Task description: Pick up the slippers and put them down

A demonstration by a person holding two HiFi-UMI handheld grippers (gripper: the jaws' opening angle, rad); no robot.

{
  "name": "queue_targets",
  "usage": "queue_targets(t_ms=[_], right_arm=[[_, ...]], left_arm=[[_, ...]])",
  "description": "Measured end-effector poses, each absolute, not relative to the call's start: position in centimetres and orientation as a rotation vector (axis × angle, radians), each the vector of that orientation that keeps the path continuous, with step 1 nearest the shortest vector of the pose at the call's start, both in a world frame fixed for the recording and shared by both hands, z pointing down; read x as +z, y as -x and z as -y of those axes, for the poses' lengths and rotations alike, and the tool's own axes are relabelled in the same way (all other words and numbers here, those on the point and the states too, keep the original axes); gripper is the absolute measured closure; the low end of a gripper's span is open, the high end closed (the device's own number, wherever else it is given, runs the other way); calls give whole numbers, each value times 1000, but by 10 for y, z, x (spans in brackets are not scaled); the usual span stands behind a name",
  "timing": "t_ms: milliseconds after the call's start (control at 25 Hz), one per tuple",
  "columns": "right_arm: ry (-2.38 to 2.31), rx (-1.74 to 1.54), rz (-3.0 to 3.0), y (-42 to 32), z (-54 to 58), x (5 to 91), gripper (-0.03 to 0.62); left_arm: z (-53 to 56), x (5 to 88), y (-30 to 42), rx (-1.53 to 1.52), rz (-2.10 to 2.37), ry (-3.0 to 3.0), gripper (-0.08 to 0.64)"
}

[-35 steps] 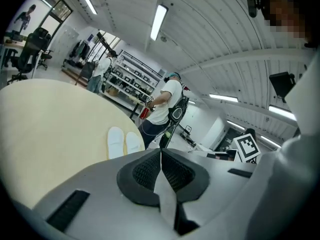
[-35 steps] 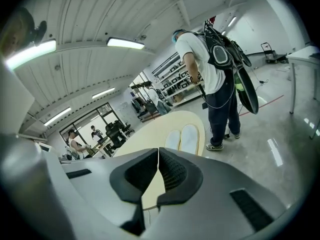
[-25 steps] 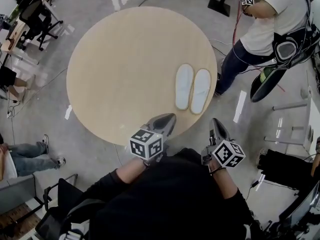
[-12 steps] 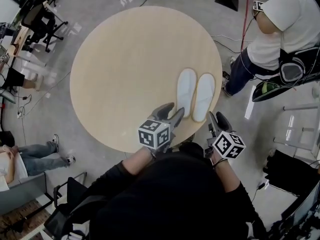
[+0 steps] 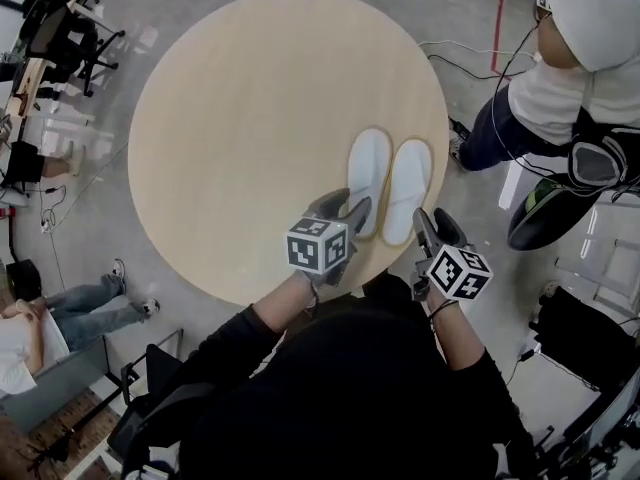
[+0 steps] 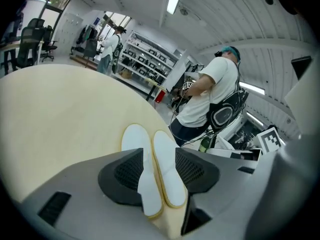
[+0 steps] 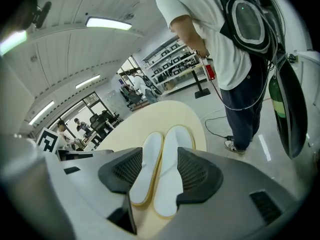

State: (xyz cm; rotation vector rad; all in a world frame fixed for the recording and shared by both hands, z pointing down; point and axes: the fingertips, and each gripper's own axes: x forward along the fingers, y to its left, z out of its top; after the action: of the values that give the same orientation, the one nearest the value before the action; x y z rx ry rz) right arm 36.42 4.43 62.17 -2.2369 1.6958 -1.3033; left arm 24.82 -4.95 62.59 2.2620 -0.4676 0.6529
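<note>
Two white slippers with yellowish rims lie side by side, soles up, on the round beige table: the left slipper and the right slipper. My left gripper hovers at the heel of the left slipper; its jaws have just been opening and stand open, with nothing pressed between them. My right gripper is at the table's edge by the right slipper's heel; its jaws have also been opening and are open and empty. Both slippers show ahead between the open jaws of the left gripper and the right gripper.
A person in a white shirt stands right of the table, with cables on the floor nearby. Office chairs stand at the far left. Another person's legs show at the lower left. The slippers lie near the table's right edge.
Both grippers have moved forward and down from off the table's near edge to the slippers' heels. Their jaws, shut before, now stand open. The standing person has shifted.
</note>
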Motion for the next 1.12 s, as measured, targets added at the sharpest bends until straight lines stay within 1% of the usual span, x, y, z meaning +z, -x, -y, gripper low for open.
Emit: queue_targets(t_ms=[360,680,880,1040,1120], right_arm=[[2213,-1429,-1713,-396,-2,672,385],[2184,-1520,-1733,-396,13,702,389],[2184,-1566,-1738,-394,18,713,446],[2192,-1584,-1716,-391,21,716,481],[2209,-1588,-1706,-392,21,717,518]], left_arm=[[83,682,-295,795,475,-2227,367],[76,708,-313,865,450,-2208,368],[78,718,-320,899,438,-2222,371],[81,726,-319,921,439,-2215,442],[83,729,-317,920,450,-2205,477]])
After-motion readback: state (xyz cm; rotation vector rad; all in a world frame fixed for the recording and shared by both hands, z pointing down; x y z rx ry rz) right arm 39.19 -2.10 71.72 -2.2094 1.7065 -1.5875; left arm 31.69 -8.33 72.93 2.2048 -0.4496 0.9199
